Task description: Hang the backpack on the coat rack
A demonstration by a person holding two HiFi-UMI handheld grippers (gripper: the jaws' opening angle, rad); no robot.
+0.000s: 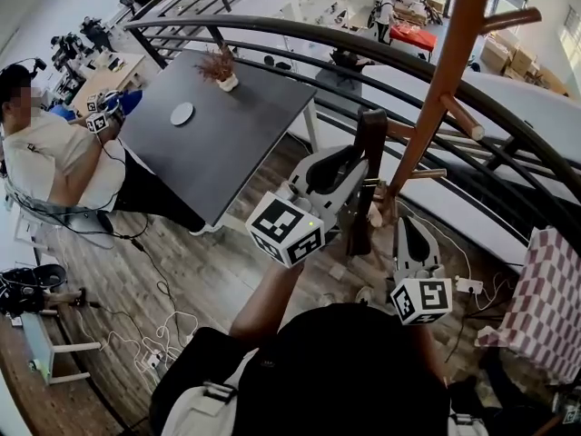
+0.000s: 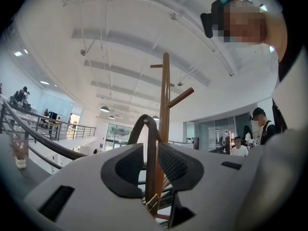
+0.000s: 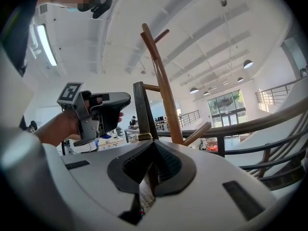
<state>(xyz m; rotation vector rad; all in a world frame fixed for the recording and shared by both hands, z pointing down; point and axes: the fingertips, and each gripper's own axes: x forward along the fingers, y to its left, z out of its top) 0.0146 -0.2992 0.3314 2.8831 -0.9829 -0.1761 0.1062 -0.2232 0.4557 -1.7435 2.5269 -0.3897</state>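
Both grippers are up at the wooden coat rack (image 1: 447, 66). The left gripper's (image 1: 349, 166) jaws are clamped on the backpack strap (image 1: 368, 153), a dark brown band looping upward with a brass buckle below. The right gripper's (image 1: 406, 228) jaws pinch the same strap just under a brass ring. The strap hangs right beside the pole.

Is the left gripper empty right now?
No, the left gripper has its jaws closed on the dark brown backpack strap standing between them.
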